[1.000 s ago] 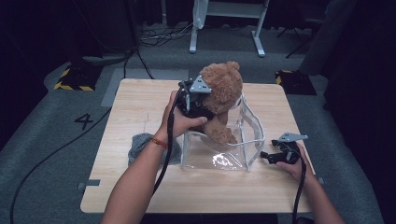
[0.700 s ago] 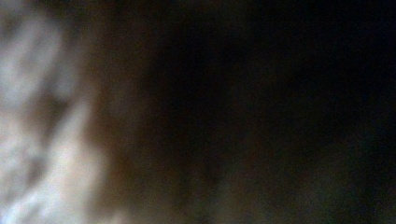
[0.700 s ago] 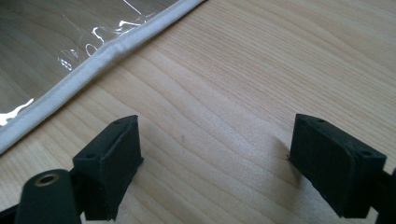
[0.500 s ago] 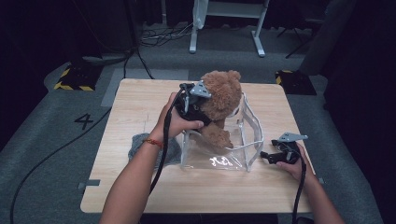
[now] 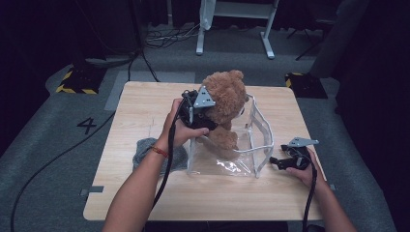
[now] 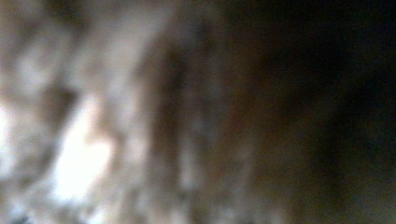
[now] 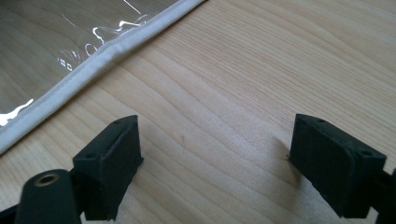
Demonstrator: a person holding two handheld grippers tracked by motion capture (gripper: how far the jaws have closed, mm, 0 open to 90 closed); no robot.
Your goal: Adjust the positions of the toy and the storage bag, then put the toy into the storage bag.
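A brown teddy bear point(image 5: 226, 99) stands upright in the open mouth of a clear plastic bag point(image 5: 258, 140) with white trim, at the middle of the wooden table point(image 5: 140, 111). My left gripper point(image 5: 211, 118) is shut on the bear's left side from the left; its jaws have just been closing a little on the bear between them. Blurred brown teddy bear fur point(image 6: 140, 116) fills the left gripper view. My right gripper point(image 5: 276, 161) rests on the table just right of the bag, open with nothing between its fingers point(image 7: 116, 158). The bag's white edge point(image 7: 93, 60) lies ahead of it.
A grey cloth point(image 5: 145, 152) lies on the table left of the bag, under my left forearm. Cables trail from both grippers toward the table's near edge. Dark floor with cables and a white stand surrounds the table.
The left gripper and the bear have sunk slightly, so the bear sits a little deeper in the bag. The right gripper has not moved.
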